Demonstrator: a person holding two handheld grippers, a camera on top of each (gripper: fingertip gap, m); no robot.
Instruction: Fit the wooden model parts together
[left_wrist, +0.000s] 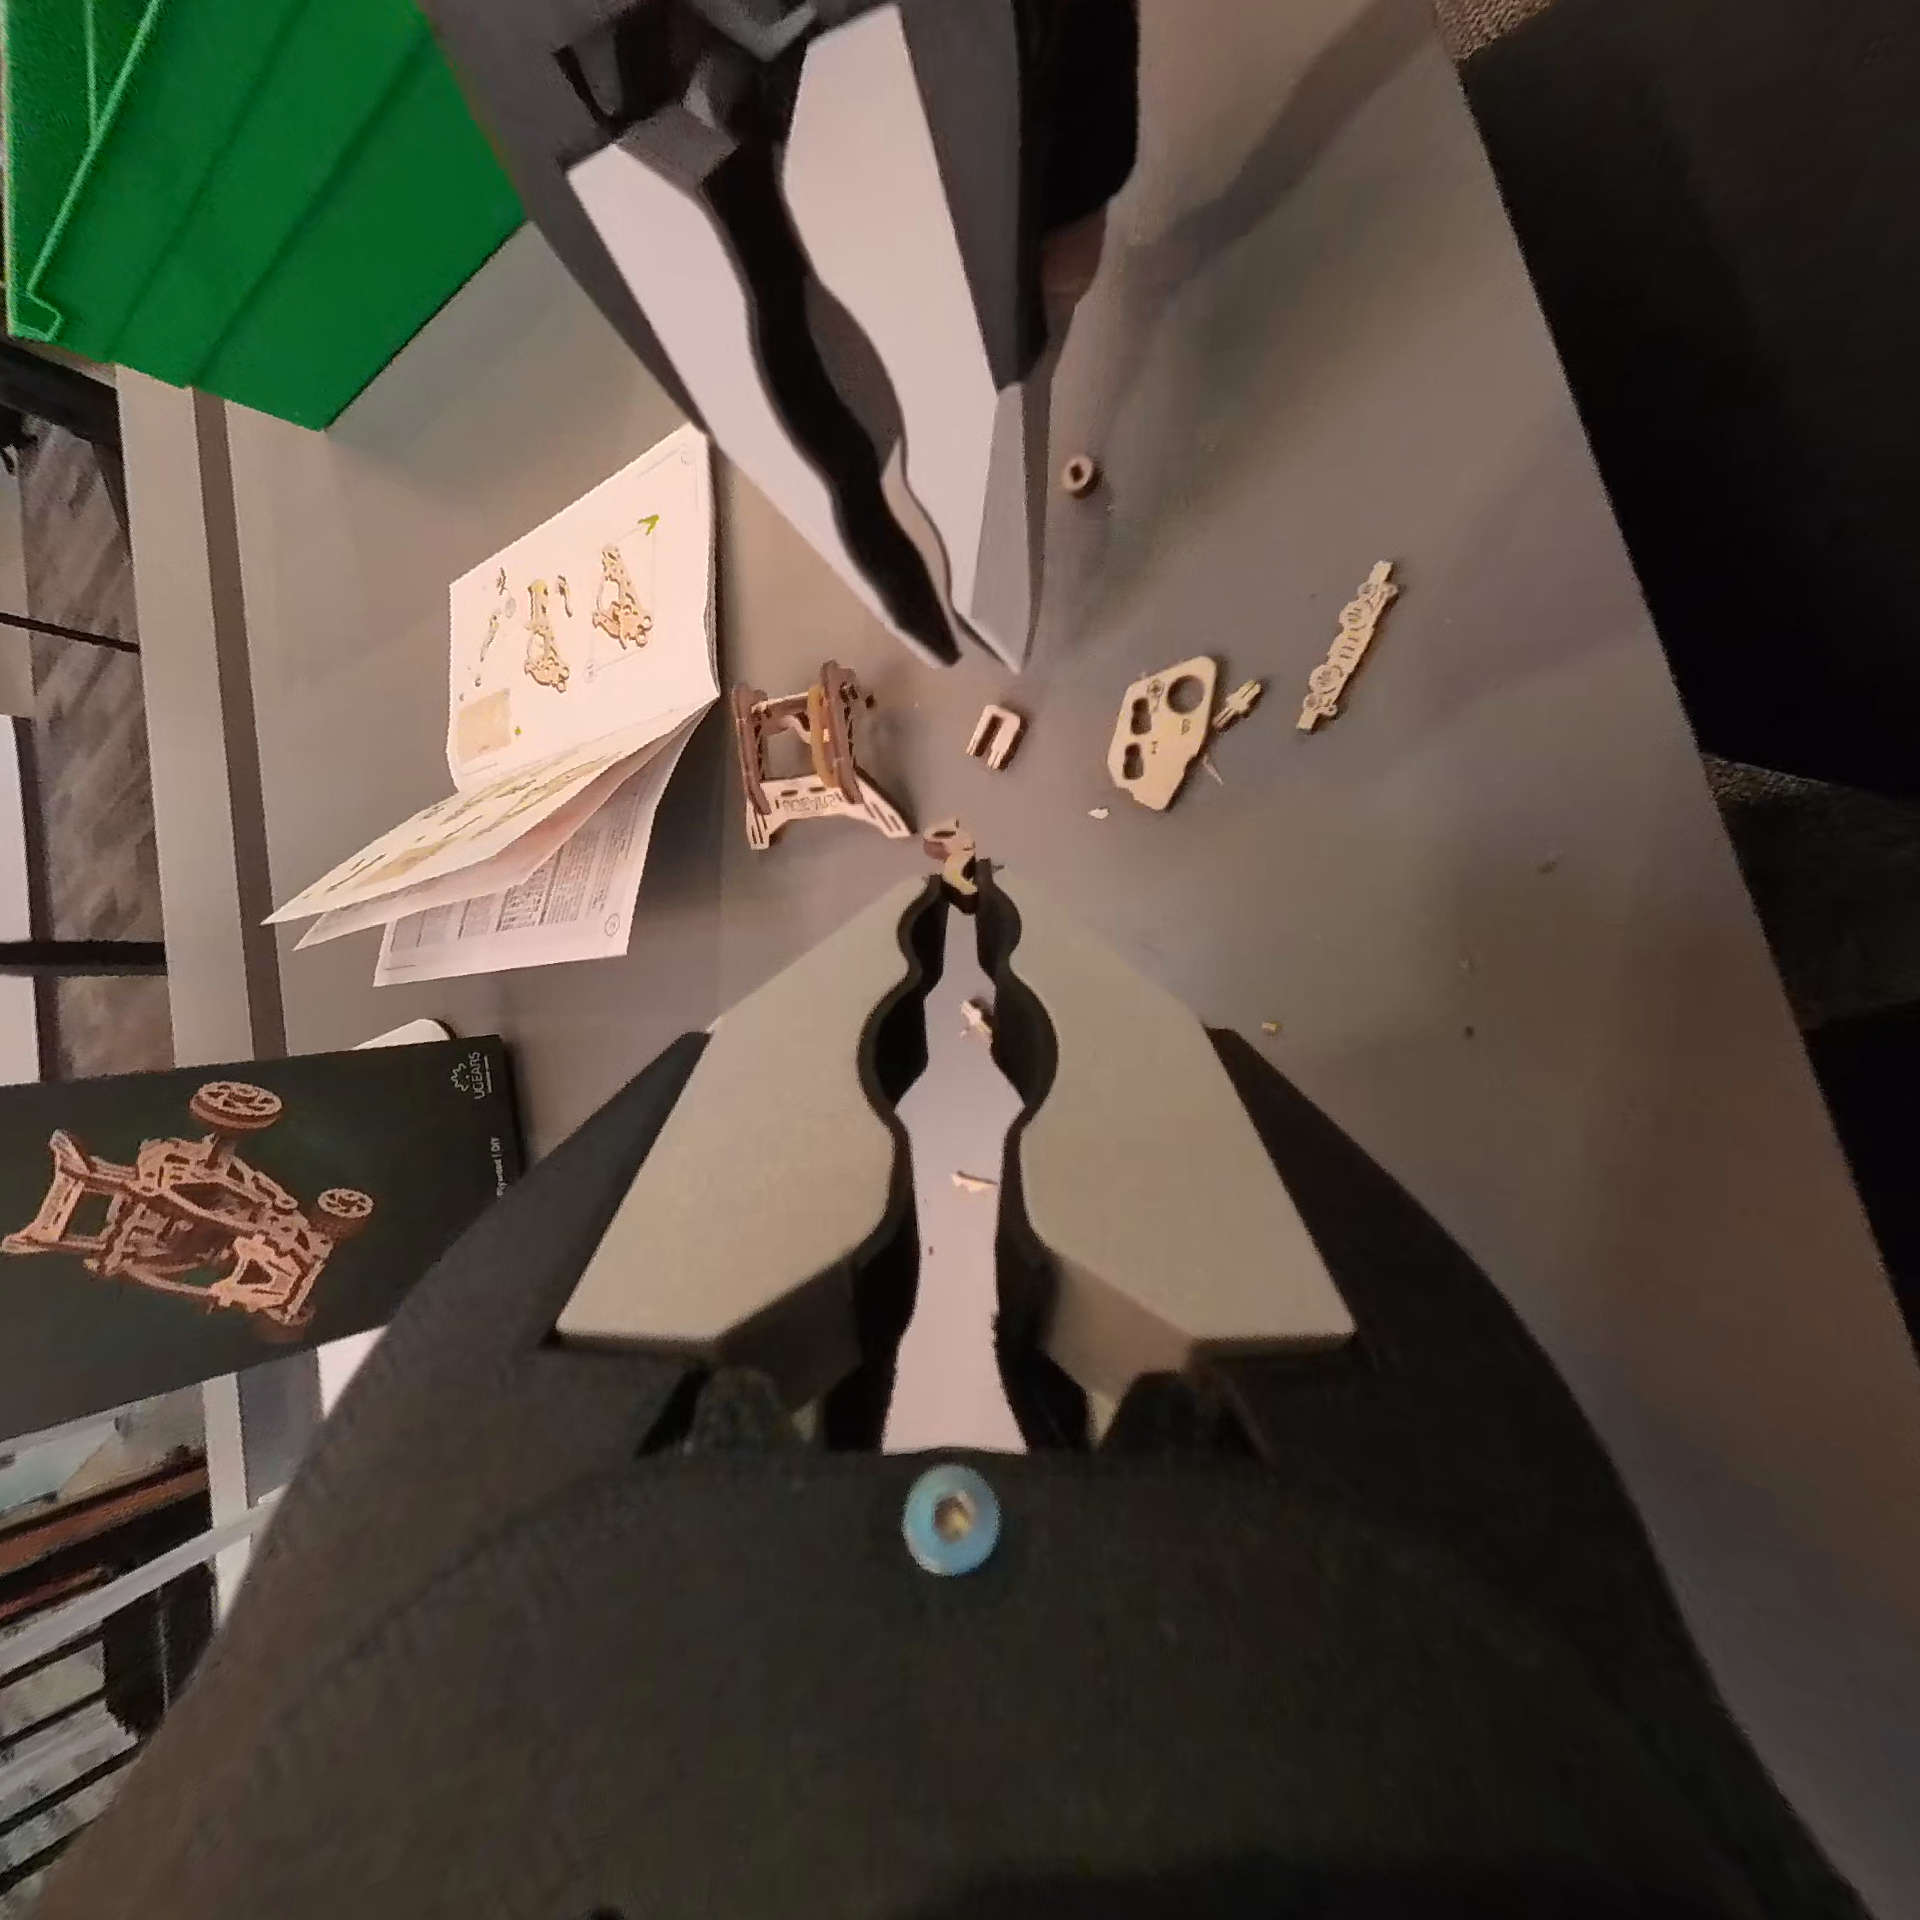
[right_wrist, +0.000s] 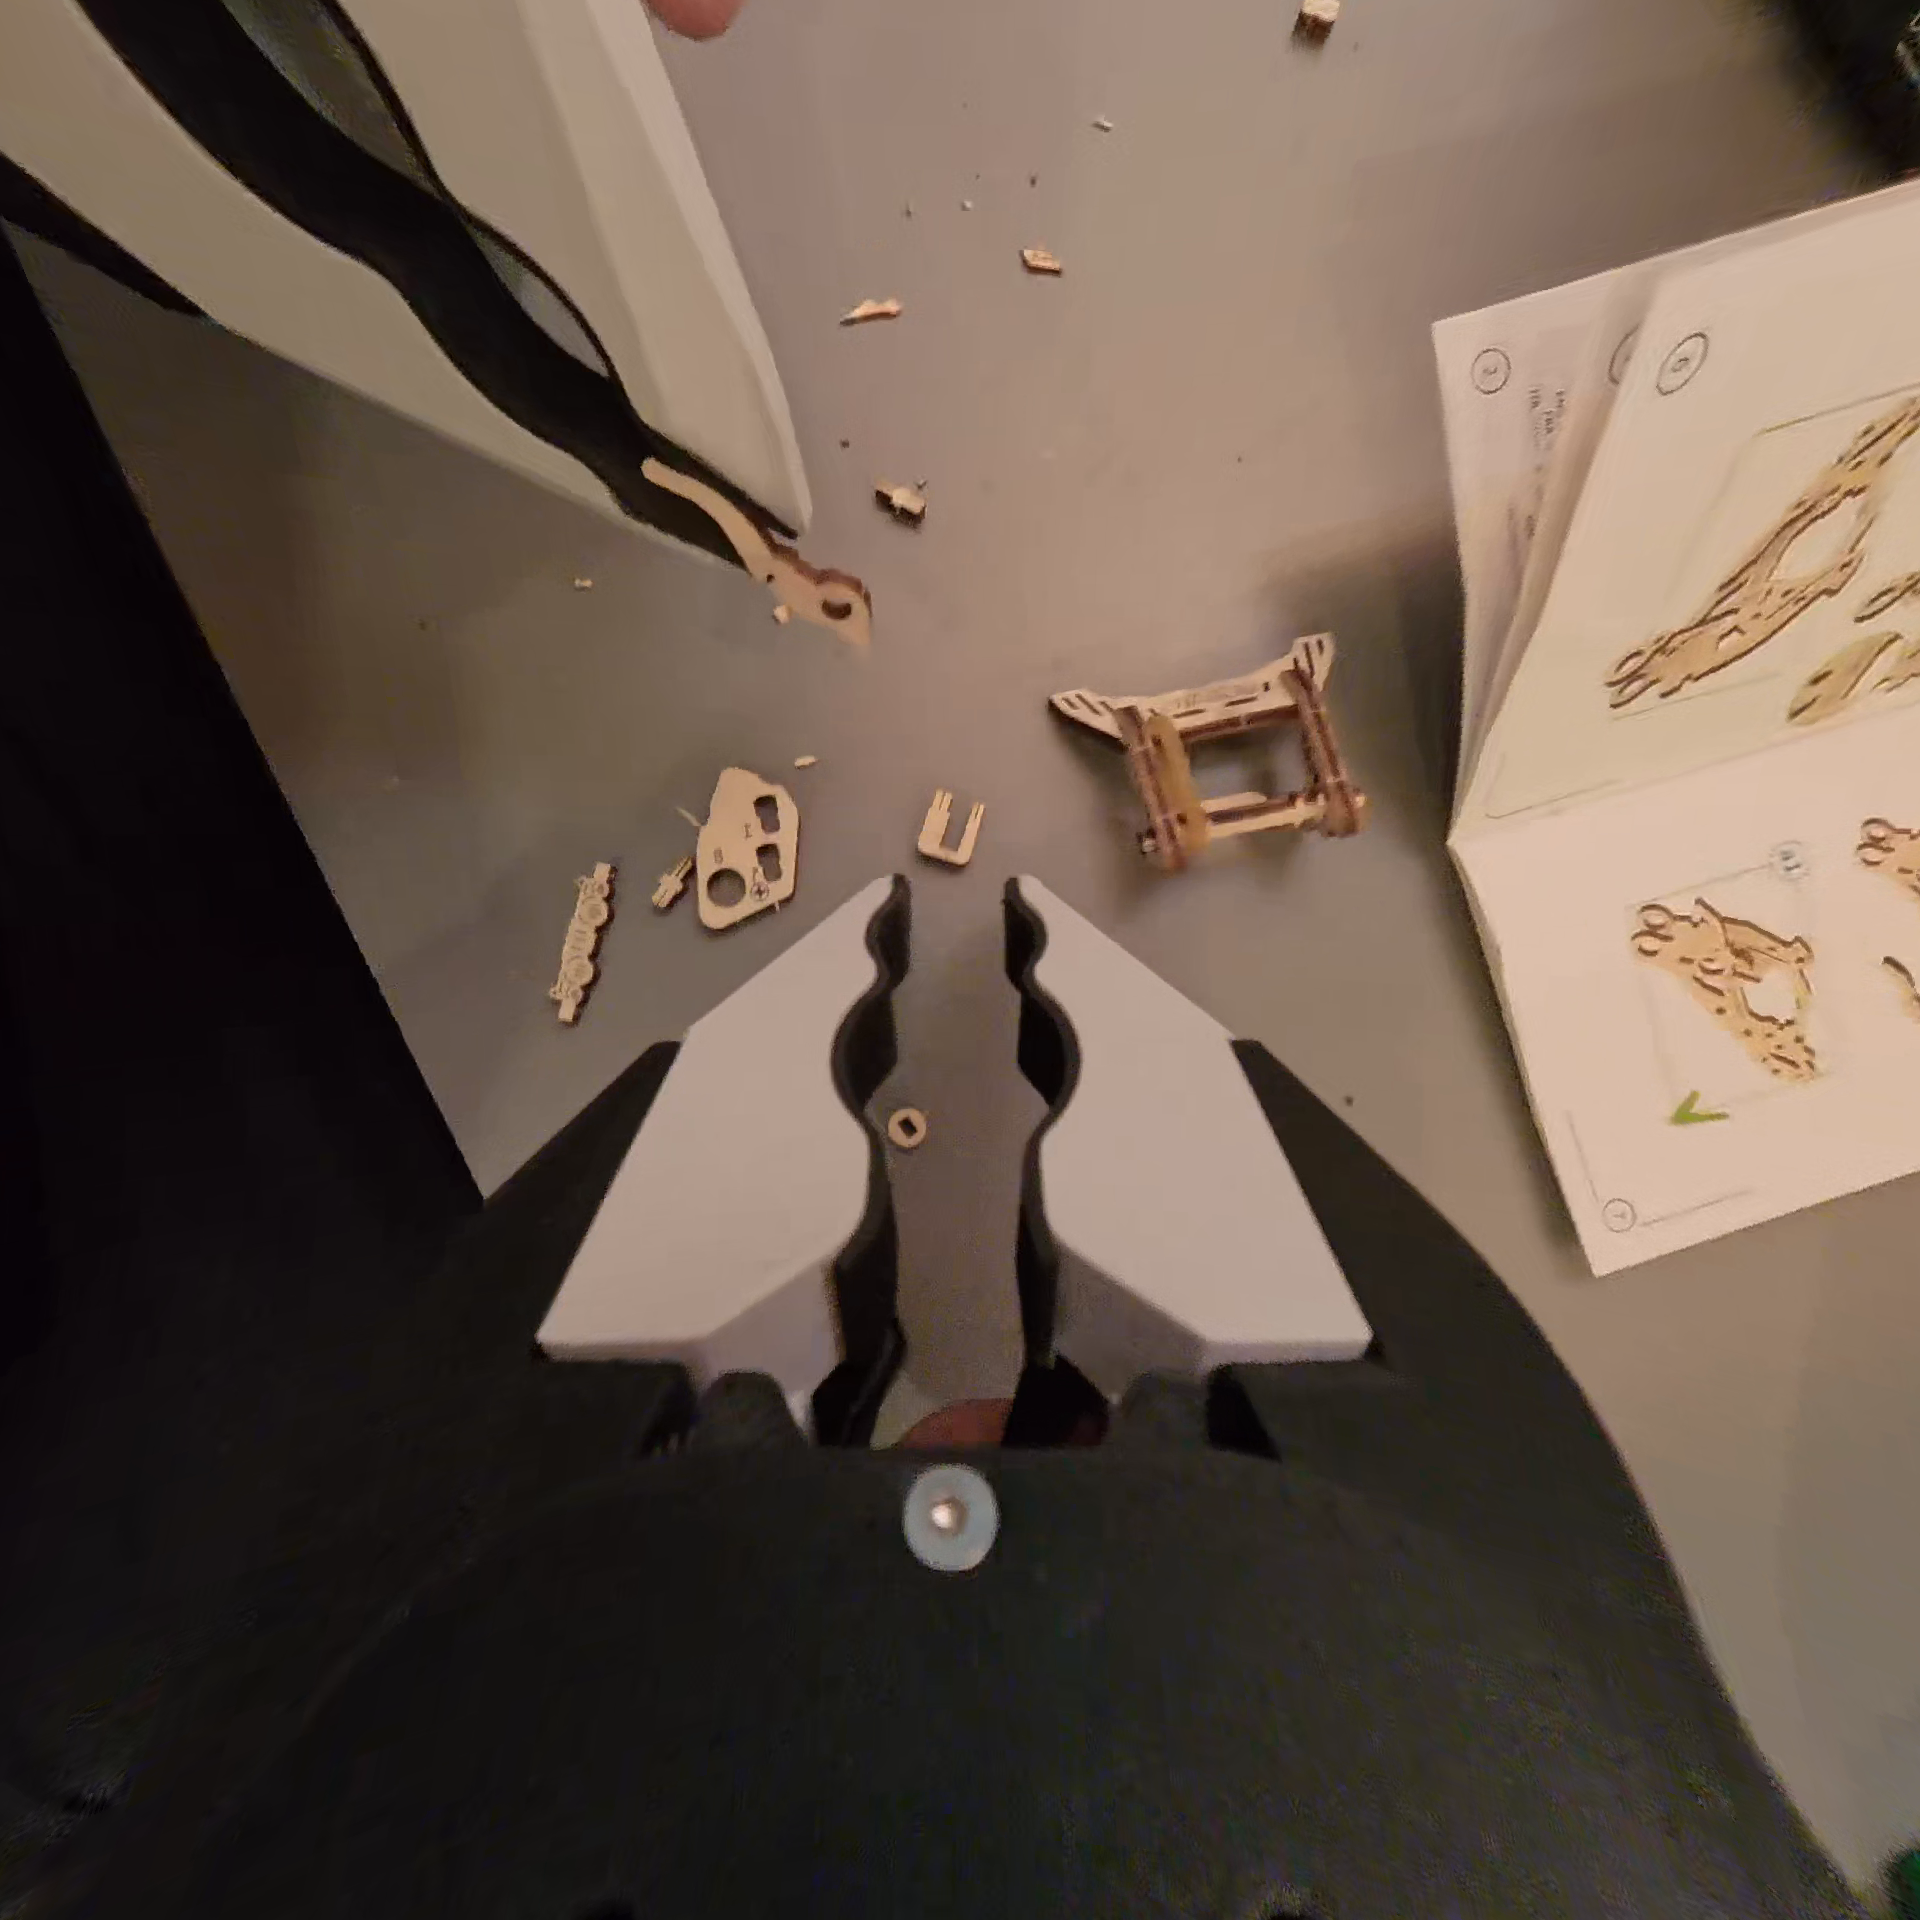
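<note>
I am pinching a curved lever (right_wrist: 769, 566) in my left gripper (left_wrist: 958, 883); my right gripper (right_wrist: 954, 883) is gaping empty. The frame (right_wrist: 1216, 758) is standing mid-bench, part-built; loose parts (right_wrist: 750, 847) are waiting.

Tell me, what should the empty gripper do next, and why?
Probably ease the right gripper forward and down around the small U-shaped piece. Its jaws stand open with nothing between them, that piece lies loose just ahead, and the left gripper already pinches a curved wooden part.
</note>
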